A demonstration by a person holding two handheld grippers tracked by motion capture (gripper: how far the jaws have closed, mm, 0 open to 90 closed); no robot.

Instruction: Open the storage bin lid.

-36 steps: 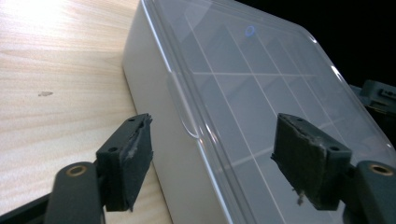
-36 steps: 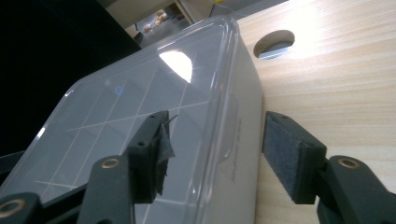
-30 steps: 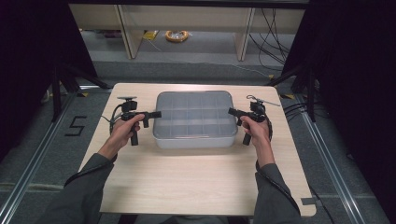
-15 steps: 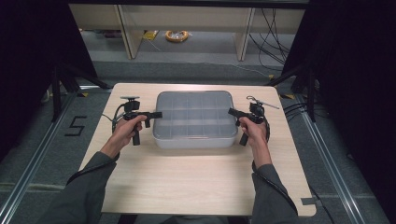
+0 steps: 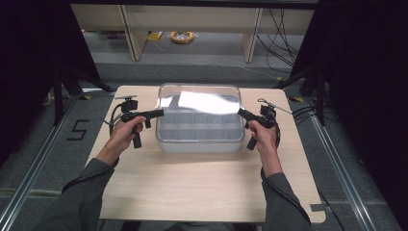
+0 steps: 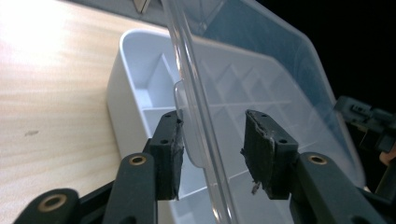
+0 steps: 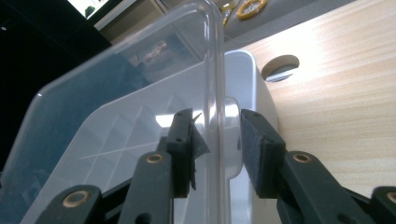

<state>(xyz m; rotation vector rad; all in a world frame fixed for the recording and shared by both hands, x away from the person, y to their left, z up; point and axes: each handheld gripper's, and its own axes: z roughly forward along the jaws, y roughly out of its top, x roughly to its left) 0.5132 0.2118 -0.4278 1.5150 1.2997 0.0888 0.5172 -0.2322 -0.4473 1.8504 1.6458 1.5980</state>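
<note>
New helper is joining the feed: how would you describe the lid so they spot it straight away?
Start at the wooden table and find the white divided box at its middle. The lid is the clear plastic sheet tilted up over it, between the left gripper and right gripper; unlike the box, it is see-through and glares.
</note>
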